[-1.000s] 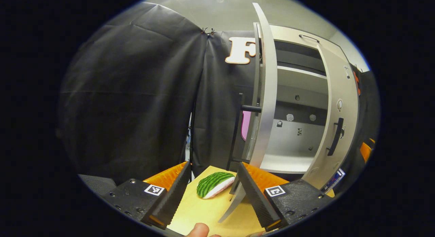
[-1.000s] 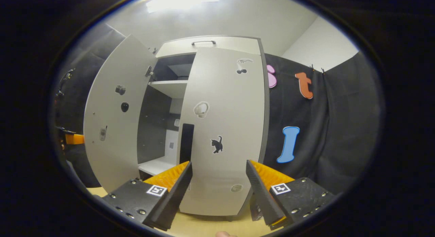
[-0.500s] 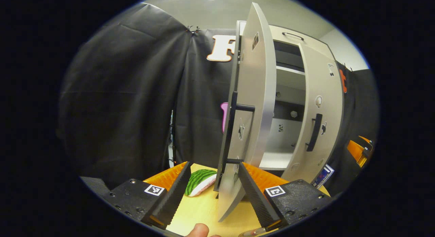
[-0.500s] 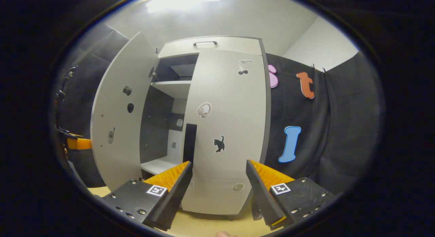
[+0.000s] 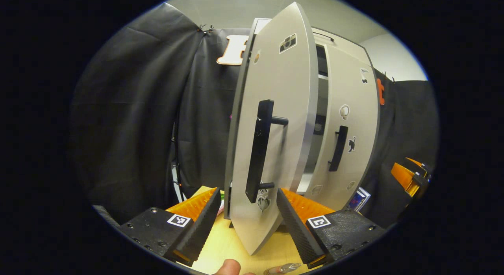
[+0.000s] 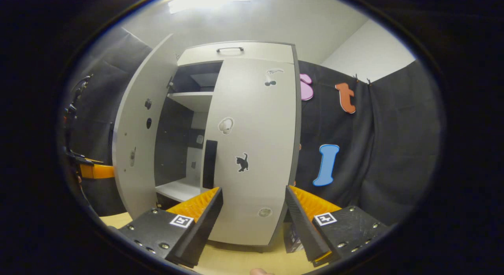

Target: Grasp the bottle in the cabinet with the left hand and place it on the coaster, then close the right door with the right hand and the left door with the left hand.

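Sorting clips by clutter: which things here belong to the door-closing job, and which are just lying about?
Belonging to the job:
- left door, ajar, black handle facing out
- right door, nearly shut
- cabinet
- left gripper, open, at the left door's lower edge
- right gripper, open, before the right door

Just lying about:
- small box on the table by the cabinet's base

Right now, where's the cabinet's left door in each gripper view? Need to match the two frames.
Left gripper view: left door stands centre frame, outer face toward the camera, its black bar handle vertical, bottom edge between the fingers.
Right gripper view: the same left door is at left of frame, swung open, inner face showing.
Shared landmark: the right door's black cat sticker.
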A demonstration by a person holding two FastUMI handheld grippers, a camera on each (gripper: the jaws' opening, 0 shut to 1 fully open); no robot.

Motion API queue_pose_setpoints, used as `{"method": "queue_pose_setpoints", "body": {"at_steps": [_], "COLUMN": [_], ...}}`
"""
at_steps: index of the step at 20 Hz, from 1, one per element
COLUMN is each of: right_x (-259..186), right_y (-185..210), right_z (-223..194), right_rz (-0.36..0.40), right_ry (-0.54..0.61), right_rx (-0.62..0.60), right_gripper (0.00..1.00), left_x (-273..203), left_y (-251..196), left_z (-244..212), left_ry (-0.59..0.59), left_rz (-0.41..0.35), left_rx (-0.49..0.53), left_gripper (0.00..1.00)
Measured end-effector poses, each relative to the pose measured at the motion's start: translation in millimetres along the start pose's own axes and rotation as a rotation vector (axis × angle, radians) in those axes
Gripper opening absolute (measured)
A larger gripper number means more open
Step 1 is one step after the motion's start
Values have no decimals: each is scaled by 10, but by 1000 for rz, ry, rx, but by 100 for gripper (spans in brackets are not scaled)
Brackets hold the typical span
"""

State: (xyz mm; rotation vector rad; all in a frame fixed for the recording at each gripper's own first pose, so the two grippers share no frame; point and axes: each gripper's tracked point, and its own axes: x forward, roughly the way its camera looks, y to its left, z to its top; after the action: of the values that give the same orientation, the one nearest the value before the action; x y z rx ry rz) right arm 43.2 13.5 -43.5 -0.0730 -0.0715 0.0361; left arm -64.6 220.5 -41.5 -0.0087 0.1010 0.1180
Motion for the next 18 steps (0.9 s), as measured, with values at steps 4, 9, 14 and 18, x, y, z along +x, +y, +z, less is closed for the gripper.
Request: {"method": "queue_pose_setpoints", "body": {"at_steps": [4, 9, 14, 18], "right_x": [-43, -98, -106, -99], "right_y": [-121, -237, -288, -302], "right_z": [-10, -17, -12, 8], "right_rz": [-28, -56, -63, -53], "right_ry": [1, 1, -7, -12], "right_rx": [-11, -31, -41, -36], "right_gripper": [93, 93, 93, 93], "left_x": [2, -48, -36, -40], "left_y": [-186, -387, -447, -439], "left_z": [-33, -48, -38, -8], "left_ry": [15, 36, 29, 23], "left_rz": [-78, -162, -180, -171], "left_rx": [-21, -23, -25, -9], "left_gripper": [87, 93, 93, 93]}}
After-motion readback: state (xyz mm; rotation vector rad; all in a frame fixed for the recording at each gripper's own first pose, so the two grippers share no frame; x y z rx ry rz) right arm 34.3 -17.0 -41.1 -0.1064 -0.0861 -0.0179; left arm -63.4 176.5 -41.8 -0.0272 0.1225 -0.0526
